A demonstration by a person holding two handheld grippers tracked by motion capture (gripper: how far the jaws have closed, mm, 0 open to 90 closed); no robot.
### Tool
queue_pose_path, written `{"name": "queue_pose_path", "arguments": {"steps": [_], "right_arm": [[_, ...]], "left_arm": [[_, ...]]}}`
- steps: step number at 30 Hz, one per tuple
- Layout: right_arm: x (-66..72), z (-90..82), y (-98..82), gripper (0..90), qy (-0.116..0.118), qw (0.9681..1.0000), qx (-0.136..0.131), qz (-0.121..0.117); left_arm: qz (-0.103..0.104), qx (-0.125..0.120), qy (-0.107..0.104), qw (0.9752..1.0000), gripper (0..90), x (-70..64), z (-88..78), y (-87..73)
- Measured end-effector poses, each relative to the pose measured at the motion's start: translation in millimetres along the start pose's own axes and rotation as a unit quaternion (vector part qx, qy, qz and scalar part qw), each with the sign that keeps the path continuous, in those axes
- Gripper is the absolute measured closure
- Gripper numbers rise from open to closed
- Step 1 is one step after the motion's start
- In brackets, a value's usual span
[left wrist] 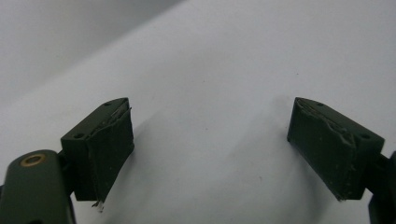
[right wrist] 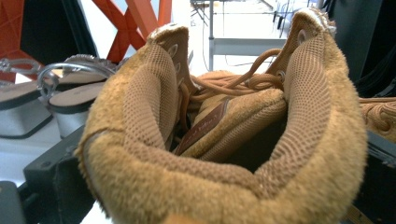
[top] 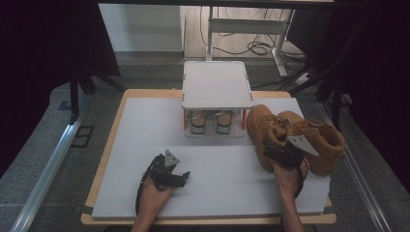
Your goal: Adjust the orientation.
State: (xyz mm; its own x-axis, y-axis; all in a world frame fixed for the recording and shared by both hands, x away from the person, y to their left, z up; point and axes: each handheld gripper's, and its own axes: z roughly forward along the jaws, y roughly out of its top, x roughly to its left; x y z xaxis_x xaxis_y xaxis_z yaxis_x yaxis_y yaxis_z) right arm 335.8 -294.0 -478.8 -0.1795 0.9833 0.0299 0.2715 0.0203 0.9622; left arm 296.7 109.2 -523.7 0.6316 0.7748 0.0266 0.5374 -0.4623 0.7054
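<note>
Two tan lace-up boots stand at the right of the white board: one (top: pixel 261 126) nearer the middle, the other (top: pixel 320 137) to its right. My right gripper (top: pixel 274 151) sits at the heel of the nearer boot. In the right gripper view that boot's padded collar (right wrist: pixel 219 154) lies between my right gripper's (right wrist: pixel 219 191) wide-spread jaws, with the black fingers (right wrist: pixel 51 182) low at either side; no squeeze shows. My left gripper (top: pixel 181 178) rests on the board at front left, held in a hand. It is open (left wrist: pixel 210 149) with nothing between its pads (left wrist: pixel 109 149).
A small white rack (top: pixel 216 84) with orange legs (right wrist: pixel 140 14) stands at the back middle; a pair of pale sandals (top: pixel 210 123) sits on its lower shelf, close to the left of the boots. The white board (top: pixel 212 193) lies on a wooden table (top: pixel 104 159).
</note>
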Motion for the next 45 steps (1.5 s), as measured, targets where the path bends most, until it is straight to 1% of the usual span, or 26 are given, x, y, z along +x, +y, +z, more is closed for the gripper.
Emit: {"name": "queue_pose_path", "arguments": {"steps": [2,3,5,6,9,12,15,18,19,20,24,26,32,36,40,45], "right_arm": [[0.6,1.3,0.0,0.0,-0.003,1.0000,0.000,0.002],[1.7,3.7,0.7,0.0,-0.010,0.9999,0.001,0.005],[2.0,4.9,1.0,0.0,-0.011,0.9999,0.004,0.006],[3.2,7.4,1.8,2.8,-0.021,0.9997,0.009,0.004],[4.5,6.8,1.9,9.5,-0.030,0.9995,0.009,0.009],[5.8,3.9,0.2,17.2,-0.033,0.9994,0.003,0.005],[3.8,2.3,1.6,23.2,-0.034,0.9994,0.011,0.007],[3.6,0.9,2.2,33.4,-0.038,0.9992,0.014,-0.001],[3.6,0.9,2.2,33.4,-0.038,0.9992,0.014,-0.001],[2.5,-0.3,2.6,38.9,-0.038,0.9991,0.017,-0.003],[1.9,-1.2,2.4,46.6,-0.039,0.9991,0.016,-0.006],[1.3,-1.3,2.4,48.2,-0.039,0.9991,0.015,-0.007],[-1.5,-1.4,7.7,49.6,-0.034,0.9992,0.021,-0.006],[-0.7,-3.5,13.6,51.0,-0.033,0.9990,0.025,-0.013],[-2.9,-5.4,17.1,52.1,-0.032,0.9991,0.028,-0.009],[-5.3,-9.0,22.5,53.0,-0.034,0.9989,0.029,-0.015]], "left_arm": [[0.000,0.000,0.000,1.0000,14.3,0.0,0.0,0.0],[0.000,0.000,0.000,1.0000,14.3,0.1,0.0,0.0],[0.000,0.000,0.000,1.0000,14.3,0.1,0.0,0.0],[0.000,0.000,0.000,1.0000,14.4,0.0,0.0,0.0],[0.002,0.002,0.000,1.0000,14.3,0.2,-0.3,0.0],[0.003,0.002,0.000,1.0000,14.3,0.2,-0.4,0.0],[0.003,0.002,0.001,1.0000,14.4,0.1,-0.4,0.0],[0.003,0.002,0.001,1.0000,14.4,0.2,-0.4,0.0],[0.003,0.002,0.001,1.0000,14.4,0.2,-0.4,0.0],[0.003,0.002,0.001,1.0000,14.4,0.2,-0.4,0.0],[0.003,0.002,0.001,1.0000,14.4,0.2,-0.4,0.0],[0.000,0.000,0.000,1.0000,14.4,0.0,0.0,0.0],[0.000,0.000,0.000,1.0000,14.4,0.1,0.0,0.0],[-0.001,0.000,-0.001,1.0000,14.4,0.2,0.0,0.0],[0.000,0.000,-0.001,1.0000,14.4,0.1,0.0,0.0],[-0.001,0.000,-0.001,1.0000,14.4,0.3,0.1,0.1]]}}
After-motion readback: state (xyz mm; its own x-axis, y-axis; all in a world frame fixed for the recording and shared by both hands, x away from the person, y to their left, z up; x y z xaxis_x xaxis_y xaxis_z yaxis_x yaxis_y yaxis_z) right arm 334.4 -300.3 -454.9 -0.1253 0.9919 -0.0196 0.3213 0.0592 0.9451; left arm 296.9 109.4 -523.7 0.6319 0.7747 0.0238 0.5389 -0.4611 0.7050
